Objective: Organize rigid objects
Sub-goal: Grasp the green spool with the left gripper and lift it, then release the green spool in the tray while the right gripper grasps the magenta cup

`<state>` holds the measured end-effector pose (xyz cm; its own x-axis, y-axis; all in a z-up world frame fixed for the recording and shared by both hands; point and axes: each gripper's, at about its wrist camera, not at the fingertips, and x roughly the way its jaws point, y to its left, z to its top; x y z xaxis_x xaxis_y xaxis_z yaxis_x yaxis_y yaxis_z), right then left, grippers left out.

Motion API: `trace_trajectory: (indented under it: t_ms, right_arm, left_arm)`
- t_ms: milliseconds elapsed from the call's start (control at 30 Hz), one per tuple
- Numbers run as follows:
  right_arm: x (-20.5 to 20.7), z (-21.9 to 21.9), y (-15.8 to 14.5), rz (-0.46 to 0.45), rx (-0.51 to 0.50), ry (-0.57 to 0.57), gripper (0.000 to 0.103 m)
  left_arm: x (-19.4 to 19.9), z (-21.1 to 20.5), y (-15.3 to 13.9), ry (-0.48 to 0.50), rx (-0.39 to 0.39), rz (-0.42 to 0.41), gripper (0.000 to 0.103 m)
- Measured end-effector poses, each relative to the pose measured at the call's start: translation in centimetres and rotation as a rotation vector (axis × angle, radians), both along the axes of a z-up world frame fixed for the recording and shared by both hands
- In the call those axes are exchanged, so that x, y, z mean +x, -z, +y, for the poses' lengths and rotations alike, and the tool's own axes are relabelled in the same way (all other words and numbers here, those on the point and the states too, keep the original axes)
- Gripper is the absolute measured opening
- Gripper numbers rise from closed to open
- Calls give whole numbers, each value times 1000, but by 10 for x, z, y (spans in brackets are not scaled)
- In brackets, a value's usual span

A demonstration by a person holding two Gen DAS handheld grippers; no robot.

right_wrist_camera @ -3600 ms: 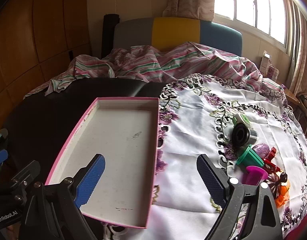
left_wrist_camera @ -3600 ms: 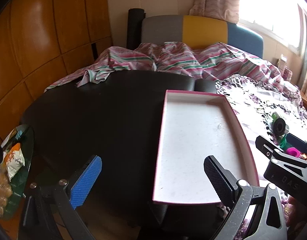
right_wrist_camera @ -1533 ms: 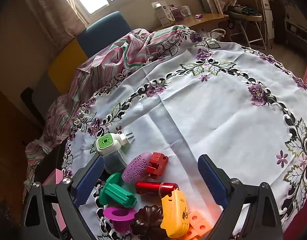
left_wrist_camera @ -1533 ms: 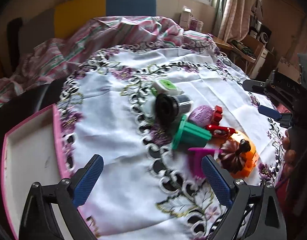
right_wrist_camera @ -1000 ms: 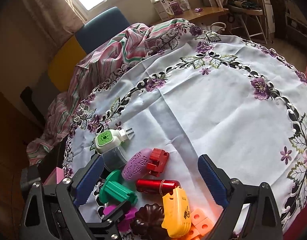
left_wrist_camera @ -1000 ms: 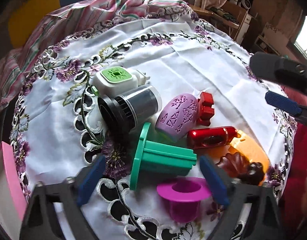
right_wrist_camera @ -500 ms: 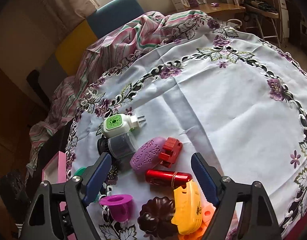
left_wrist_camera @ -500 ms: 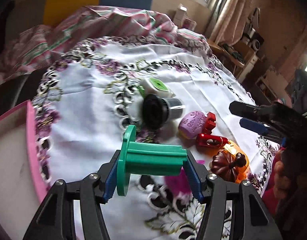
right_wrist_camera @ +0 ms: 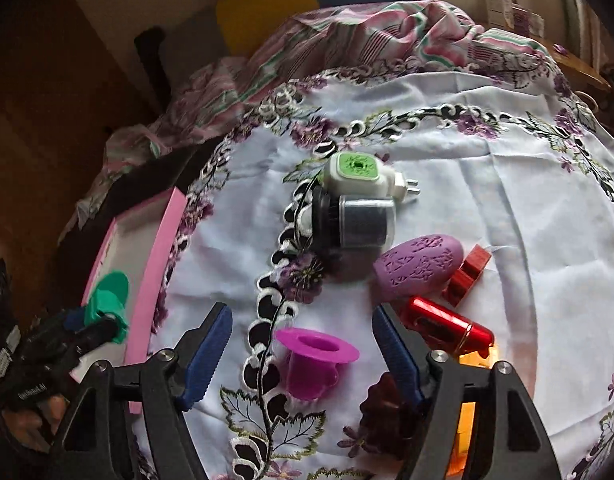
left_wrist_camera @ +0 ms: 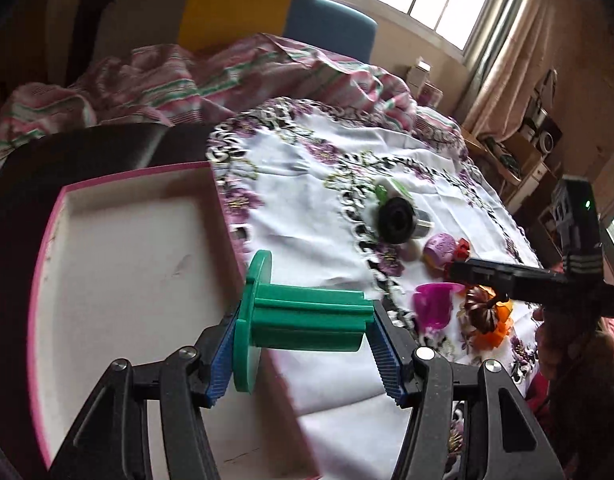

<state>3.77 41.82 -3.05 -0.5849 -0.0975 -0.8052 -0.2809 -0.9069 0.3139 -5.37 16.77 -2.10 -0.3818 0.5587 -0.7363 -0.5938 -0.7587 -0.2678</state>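
Our left claw, clamped on the green flanged plastic spool, had swung from the tabletop's clutter toward the pink-rimmed white tray; our right claw hung open, now over the magenta plastic cup.

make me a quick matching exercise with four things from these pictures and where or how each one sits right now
Things:
1. green spool
2. magenta cup
3. pink tray
4. red tube

States:
A. lying on the tablecloth beside the purple oval case
B. clamped end to end in the left gripper
C. standing between the open fingers of the right gripper
D. nothing resting on its white floor

Pairs: 1-B, 2-C, 3-D, 4-A
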Motion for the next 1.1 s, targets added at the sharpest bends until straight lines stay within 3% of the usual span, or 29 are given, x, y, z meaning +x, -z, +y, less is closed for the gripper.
trace_trajectory:
  t_ms: [67,167,333,400,467,667,733,800,1000,1100]
  right_arm:
    - [-7,-13,9,-54,38,-46,61]
    - [-12,-24,18,-113,116,-79,60]
    - [-12,-25,22,-140,144,-89,56]
    - [-14,-28,23,-152,178,-94,51]
    - [-15,-30,25,-166,214,-100,32]
    - [-17,-34,30,-179,259,-118,19]
    - [-17,-33,30,-176,259,-116,17]
    - [-18,-33,30,-174,256,-114,17]
    - [-19,-34,30,-172,262,-114,15]
    - [-18,-33,29,-164,261,-107,11]
  left_arm:
    - [-5,-18,2,-34,-8,4,61]
    - [-17,-45,8,-89,-22,-3,61]
    - [-53,-77,20,-171,-62,-18,61]
    - [-70,-85,24,-200,-74,-23,61]
    - [-88,-89,28,-241,-97,-14,61]
    - [-119,-87,40,-267,-152,4,61]
    - [-121,-87,41,-275,-155,6,66]
    - [-119,-90,38,-296,-145,26,79]
    - [-95,-105,24,-327,-112,66,81]
    - [-73,-116,18,-353,-89,72,87]
